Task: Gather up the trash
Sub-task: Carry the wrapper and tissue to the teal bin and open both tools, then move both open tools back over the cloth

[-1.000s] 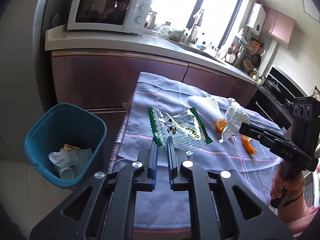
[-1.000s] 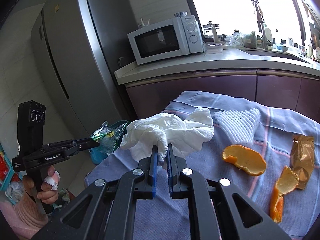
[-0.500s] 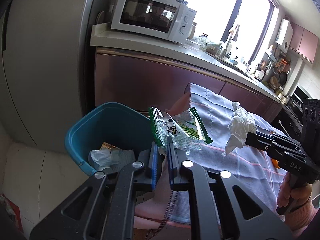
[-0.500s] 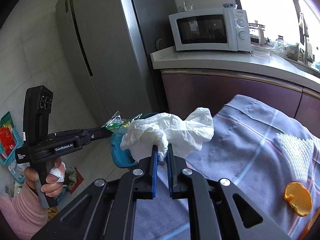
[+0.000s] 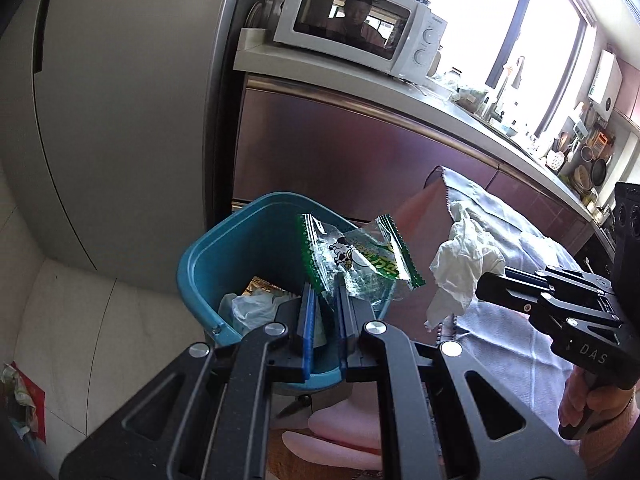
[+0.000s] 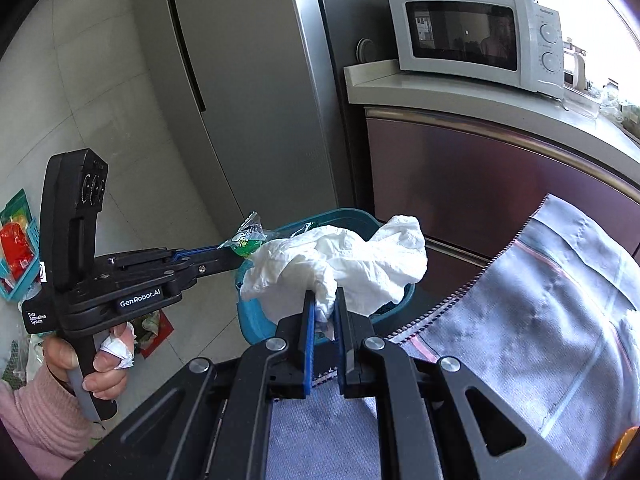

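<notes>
My left gripper [image 5: 323, 300] is shut on a green and clear snack wrapper [image 5: 356, 258] and holds it over the blue trash bin [image 5: 224, 248], which has crumpled trash inside. My right gripper [image 6: 323, 304] is shut on a crumpled white tissue [image 6: 344, 260] and holds it just above the near edge of the bin [image 6: 252, 316]. The tissue [image 5: 460, 268] hangs right of the wrapper in the left wrist view. The left gripper with the wrapper [image 6: 246, 238] shows at left in the right wrist view.
A table with a light checked cloth [image 6: 540, 300] stands right of the bin, with a piece of orange peel [image 6: 622, 442] on it. A grey fridge [image 6: 248, 80], a counter with a white microwave [image 6: 476, 36] and dark red cabinets [image 5: 340, 160] stand behind.
Both grippers have swung left from over the table to the blue bin, carrying the wrapper and the tissue. The bin is now directly under the wrapper.
</notes>
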Tool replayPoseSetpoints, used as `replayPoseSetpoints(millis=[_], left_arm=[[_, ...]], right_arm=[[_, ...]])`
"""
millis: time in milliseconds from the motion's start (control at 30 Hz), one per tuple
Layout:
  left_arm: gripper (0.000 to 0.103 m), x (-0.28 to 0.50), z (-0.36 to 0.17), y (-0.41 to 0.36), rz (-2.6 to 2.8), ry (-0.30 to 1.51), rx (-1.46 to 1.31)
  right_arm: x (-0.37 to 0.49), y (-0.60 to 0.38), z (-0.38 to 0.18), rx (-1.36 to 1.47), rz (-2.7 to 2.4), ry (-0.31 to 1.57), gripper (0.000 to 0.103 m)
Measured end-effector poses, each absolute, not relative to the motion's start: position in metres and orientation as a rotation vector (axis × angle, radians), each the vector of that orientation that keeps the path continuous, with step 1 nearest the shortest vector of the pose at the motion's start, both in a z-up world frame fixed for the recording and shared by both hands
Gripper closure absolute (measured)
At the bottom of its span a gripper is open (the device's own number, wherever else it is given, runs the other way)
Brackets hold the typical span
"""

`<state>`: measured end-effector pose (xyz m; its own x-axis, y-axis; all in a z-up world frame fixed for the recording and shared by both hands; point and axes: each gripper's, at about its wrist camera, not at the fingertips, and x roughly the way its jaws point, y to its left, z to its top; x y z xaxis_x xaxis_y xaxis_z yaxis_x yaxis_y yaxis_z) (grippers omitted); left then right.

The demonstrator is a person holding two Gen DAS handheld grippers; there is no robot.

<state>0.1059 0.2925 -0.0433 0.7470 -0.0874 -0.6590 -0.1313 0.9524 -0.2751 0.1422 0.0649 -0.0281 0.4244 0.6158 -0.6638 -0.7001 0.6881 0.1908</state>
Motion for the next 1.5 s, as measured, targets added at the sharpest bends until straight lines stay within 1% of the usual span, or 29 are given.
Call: replayPoseSetpoints(millis=[500, 600, 667, 733, 933, 1033, 1067, 1200, 1267, 1500], left_arm=[[0.094, 0.141, -0.089, 0.310, 0.090, 0.822, -0.338], [0.093, 0.149, -0.098, 0.310, 0.087, 0.841, -0.343], [0.093, 0.155, -0.104, 0.310, 0.088, 0.855, -0.351], [0.092, 0.160, -0.110, 0.310, 0.085, 0.867, -0.359], [0.092, 0.176, -0.128, 0.305, 0.084, 0.912, -0.371], [0.091, 0.180, -0.134, 0.303, 0.083, 0.922, -0.372], [0.089, 0.181, -0.135, 0.302, 0.086, 0.926, -0.370], [0.088, 0.183, -0.138, 0.302, 0.087, 0.928, -0.372], [0.086, 0.182, -0.138, 0.302, 0.085, 0.931, -0.364], [0.086, 0.173, -0.130, 0.299, 0.075, 0.906, -0.356]], right_arm=[[0.175, 0.119, -0.072, -0.197, 0.836, 0.943, 0.095], [0.181, 0.124, -0.079, -0.200, 0.832, 0.981, 0.092], [0.184, 0.125, -0.081, -0.196, 0.822, 0.996, 0.086], [0.186, 0.125, -0.085, -0.194, 0.816, 1.017, 0.083], [0.189, 0.122, -0.090, -0.165, 0.818, 1.052, 0.078], [0.186, 0.119, -0.090, -0.167, 0.816, 1.050, 0.077], [0.185, 0.119, -0.090, -0.175, 0.815, 1.050, 0.077], [0.182, 0.119, -0.088, -0.181, 0.816, 1.046, 0.076], [0.181, 0.117, -0.088, -0.180, 0.816, 1.042, 0.075], [0.175, 0.097, -0.081, -0.125, 0.815, 1.016, 0.074]])
